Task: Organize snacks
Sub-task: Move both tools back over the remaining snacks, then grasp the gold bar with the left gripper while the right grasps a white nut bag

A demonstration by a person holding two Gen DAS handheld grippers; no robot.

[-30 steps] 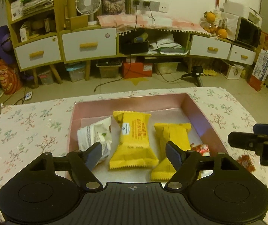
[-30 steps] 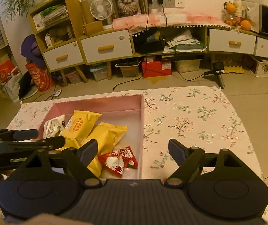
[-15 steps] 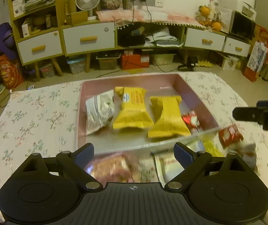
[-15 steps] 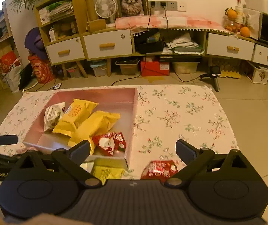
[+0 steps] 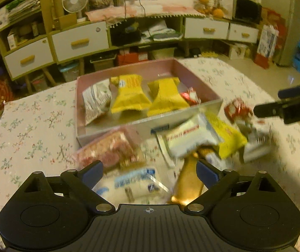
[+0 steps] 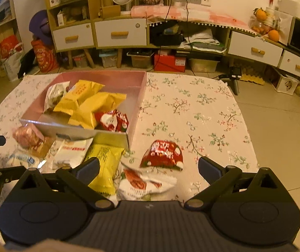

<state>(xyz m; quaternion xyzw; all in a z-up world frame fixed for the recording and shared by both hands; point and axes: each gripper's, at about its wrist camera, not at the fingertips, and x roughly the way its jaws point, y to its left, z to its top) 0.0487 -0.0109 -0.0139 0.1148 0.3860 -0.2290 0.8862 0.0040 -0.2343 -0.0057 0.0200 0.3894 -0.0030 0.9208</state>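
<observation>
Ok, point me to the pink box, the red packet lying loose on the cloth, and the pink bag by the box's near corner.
pink box (image 6: 142,88), right wrist view, on its right wall.
red packet (image 6: 162,153), right wrist view, middle of its front face.
pink bag (image 5: 110,150), left wrist view, centre of the bag.

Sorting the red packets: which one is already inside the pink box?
The red packet lying beside the yellow packs in the pink box. The other red packet lies outside, on the floral cloth.

The right gripper (image 6: 148,167), fingers wide apart, hangs over a red snack packet (image 6: 162,154) on the floral cloth (image 6: 202,113), the pink box (image 6: 138,105) at ten o'clock.
</observation>
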